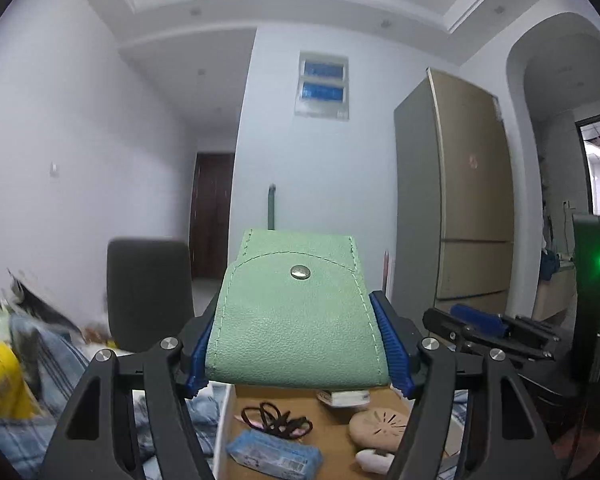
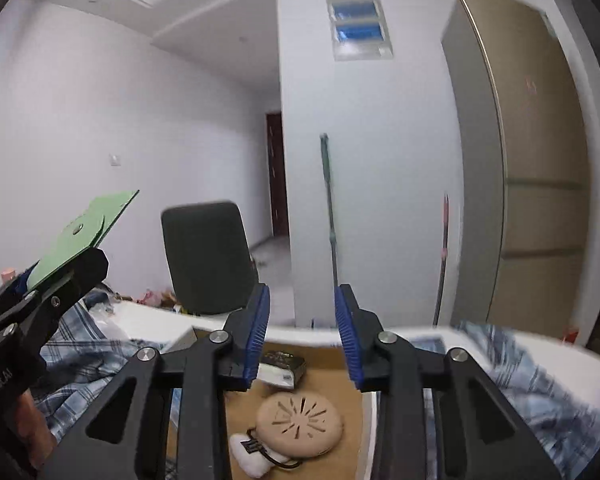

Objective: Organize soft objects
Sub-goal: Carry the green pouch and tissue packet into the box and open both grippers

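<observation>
Left wrist view shows the left gripper (image 1: 298,344) clamped on a green pouch (image 1: 296,312), its blue pads pressing both side edges near the bottom end, the pouch held up above a cardboard box (image 1: 340,428). One pouch, with one metal snap (image 1: 300,271) on its stitched flap. It looks like soft faux leather: light, bendy and probably a little slick, so the grip across its width near one end seems sensible; pinching the flap alone would likely let it droop or pop open.

Inside the box, left to right, lie one bunch of black hair ties (image 1: 278,420), one blue tissue pack (image 1: 274,454), one small white carton (image 1: 344,398) and one round beige pad (image 1: 380,426) with slits. All appear light; the ties and tissue pack would squash easily.

Right wrist view shows the right gripper (image 2: 302,332) with jaws apart and nothing between them, hanging over the same box beside checked cloth (image 2: 540,380).
</observation>
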Motion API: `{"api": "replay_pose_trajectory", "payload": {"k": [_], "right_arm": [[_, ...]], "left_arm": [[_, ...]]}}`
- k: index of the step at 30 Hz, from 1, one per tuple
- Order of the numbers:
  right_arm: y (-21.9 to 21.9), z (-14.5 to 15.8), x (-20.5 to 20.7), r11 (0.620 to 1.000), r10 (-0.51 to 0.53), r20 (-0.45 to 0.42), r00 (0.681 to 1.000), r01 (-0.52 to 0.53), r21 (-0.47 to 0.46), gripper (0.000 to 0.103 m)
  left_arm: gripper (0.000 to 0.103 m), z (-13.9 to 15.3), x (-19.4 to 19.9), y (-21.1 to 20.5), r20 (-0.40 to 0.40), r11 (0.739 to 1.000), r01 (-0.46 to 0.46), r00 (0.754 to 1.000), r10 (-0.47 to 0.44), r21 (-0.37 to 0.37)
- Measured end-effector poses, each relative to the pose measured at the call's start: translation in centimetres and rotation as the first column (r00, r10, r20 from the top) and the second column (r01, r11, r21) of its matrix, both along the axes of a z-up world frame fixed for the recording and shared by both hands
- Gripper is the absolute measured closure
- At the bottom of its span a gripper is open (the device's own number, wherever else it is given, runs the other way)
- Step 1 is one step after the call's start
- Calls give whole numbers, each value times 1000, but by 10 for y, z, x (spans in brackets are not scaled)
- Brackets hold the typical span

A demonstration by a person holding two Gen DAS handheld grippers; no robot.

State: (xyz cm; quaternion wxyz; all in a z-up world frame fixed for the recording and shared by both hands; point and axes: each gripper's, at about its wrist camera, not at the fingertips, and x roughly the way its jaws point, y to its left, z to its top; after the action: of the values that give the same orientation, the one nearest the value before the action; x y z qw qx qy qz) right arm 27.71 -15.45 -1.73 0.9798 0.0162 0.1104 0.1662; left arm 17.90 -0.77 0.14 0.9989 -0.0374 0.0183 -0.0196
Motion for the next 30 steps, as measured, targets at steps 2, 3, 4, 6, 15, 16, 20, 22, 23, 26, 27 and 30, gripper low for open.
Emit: {"api": "replay_pose_trajectory", "payload": {"k": [2,3,4,6,15,16,20,22,23,26,27,30], "right_arm": [[0,-8,2,1000,0,-17,1000,0,-11,70],[0,-11,3,1000,-3,-12,1000,3,-14,70],[0,-14,3,1000,-4,-9,1000,4,-17,70],[2,-20,4,999,7,-17,1000,-7,-31,70],[9,-32,3,995,41,-48,998,-45,-84,70],[9,-31,2,996,39,-46,998,-43,-83,69],[11,-30,5,995,39,-55,998,-43,-89,48],[11,-31,6,995,36,-56,998,-41,-89,43],[10,-30,5,995,34,-54,998,-39,-87,41],[11,-32,11,995,30,-61,998,-35,-92,35],[11,-32,11,995,30,-60,998,-35,-91,35],[11,-32,12,995,27,-60,998,-32,-94,30]], "left_arm": [[32,-7,9,1,-32,1000,12,999,-12,-2],[32,-13,11,2,-39,1000,9,999,-9,-4],[32,-16,13,2,-44,1000,7,999,-7,-1],[32,-23,19,2,-56,1000,1,998,-1,7],[32,-35,24,11,-105,999,-8,994,4,-42],[32,-35,26,13,-109,999,-13,994,8,-45],[15,-35,30,15,-132,999,-13,991,6,-52],[15,-35,30,14,-134,999,-12,991,5,-52],[15,-34,31,14,-135,999,-12,991,5,-51],[15,-33,33,13,-143,999,-14,990,7,-51],[15,-33,32,14,-141,999,-17,990,10,-51],[14,-32,32,13,-136,999,-22,991,15,-49]]}}
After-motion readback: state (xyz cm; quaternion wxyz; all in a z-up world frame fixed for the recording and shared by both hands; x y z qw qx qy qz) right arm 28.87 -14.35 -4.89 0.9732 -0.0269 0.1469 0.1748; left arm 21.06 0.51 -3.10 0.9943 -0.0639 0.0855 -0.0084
